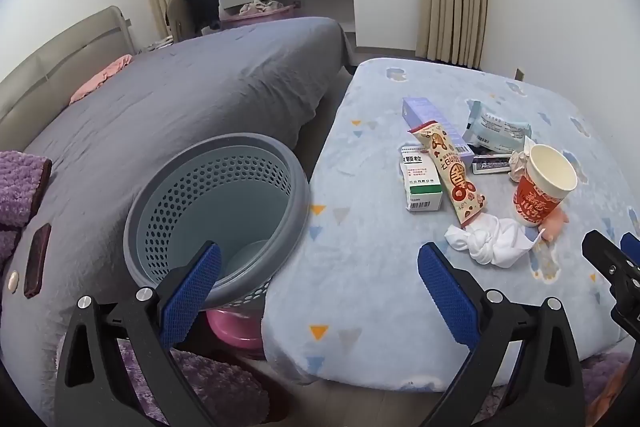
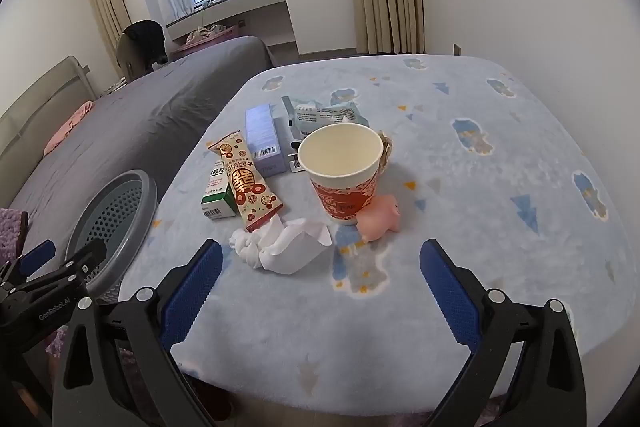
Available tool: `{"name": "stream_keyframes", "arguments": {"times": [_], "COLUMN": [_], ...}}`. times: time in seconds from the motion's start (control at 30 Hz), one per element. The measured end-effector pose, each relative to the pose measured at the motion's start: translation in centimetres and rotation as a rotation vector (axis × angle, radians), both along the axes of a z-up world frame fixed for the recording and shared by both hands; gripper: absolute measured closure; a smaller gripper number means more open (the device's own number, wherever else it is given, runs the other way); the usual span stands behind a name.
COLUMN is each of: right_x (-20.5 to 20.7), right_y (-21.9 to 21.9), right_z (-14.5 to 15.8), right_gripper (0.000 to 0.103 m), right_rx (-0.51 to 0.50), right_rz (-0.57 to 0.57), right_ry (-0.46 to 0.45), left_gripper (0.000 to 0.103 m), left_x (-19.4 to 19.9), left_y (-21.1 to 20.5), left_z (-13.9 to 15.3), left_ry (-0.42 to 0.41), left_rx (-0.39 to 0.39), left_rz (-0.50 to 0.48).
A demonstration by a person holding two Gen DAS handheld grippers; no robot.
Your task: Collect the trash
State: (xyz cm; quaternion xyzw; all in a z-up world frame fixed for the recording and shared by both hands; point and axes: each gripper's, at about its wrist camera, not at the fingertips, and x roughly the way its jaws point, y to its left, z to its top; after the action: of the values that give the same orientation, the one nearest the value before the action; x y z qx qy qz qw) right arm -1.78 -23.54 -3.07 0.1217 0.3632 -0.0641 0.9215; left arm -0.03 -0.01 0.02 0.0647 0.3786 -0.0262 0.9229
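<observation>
The trash lay clustered mid-desk: tissue (image 2: pixel 280 247) nearest, wrapper (image 2: pixel 246 183), upright cup (image 2: pixel 340 171). Both grippers, left (image 1: pixel 320 291) and right (image 2: pixel 320 291), hovered spread and empty. A careless reach could topple the cup, perhaps onto the pink toy (image 2: pixel 380 221); the bin (image 1: pixel 216 211) stood beside the desk (image 2: pixel 500 227)

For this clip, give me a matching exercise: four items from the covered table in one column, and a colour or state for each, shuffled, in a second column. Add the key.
Things:
1. paper cup
2. tissue
3. medicine box
4. long box

Descriptions:
A. crumpled, white, nearest the grippers
B. pale purple, lying flat with a barcode at its near end
C. upright, red printed wall, nothing visible inside
D. white and green, partly under the snack wrapper

Pairs: 1-C, 2-A, 3-D, 4-B
</observation>
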Motion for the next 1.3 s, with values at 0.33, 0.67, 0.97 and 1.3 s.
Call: {"name": "stream_keyframes", "arguments": {"times": [0.33,0.67,0.97,1.3], "right_x": [-0.21,-0.36,-0.42,-0.45], "right_y": [-0.06,-0.18,-0.32,-0.47], "right_z": [0.08,-0.01,0.24,0.55], "right_gripper": [0.008,0.008,0.008,0.008], "right_rx": [-0.001,-0.001,-0.007,-0.014], "right_rz": [0.006,-0.007,-0.008,-0.013], "right_ry": [0.000,-0.003,-0.005,-0.002], "left_gripper": [0.006,0.006,0.006,0.006], "left_x": [-0.03,-0.38,-0.33,-0.33], "left_y": [-0.01,-0.20,-0.42,-0.53], "left_z": [0.02,0.16,0.07,0.08], "left_ry": [-0.006,-0.006,-0.009,-0.009], "left_rx": [0.004,0.009,0.015,0.018], "left_rz": [0.000,-0.008,-0.008,-0.007]}}
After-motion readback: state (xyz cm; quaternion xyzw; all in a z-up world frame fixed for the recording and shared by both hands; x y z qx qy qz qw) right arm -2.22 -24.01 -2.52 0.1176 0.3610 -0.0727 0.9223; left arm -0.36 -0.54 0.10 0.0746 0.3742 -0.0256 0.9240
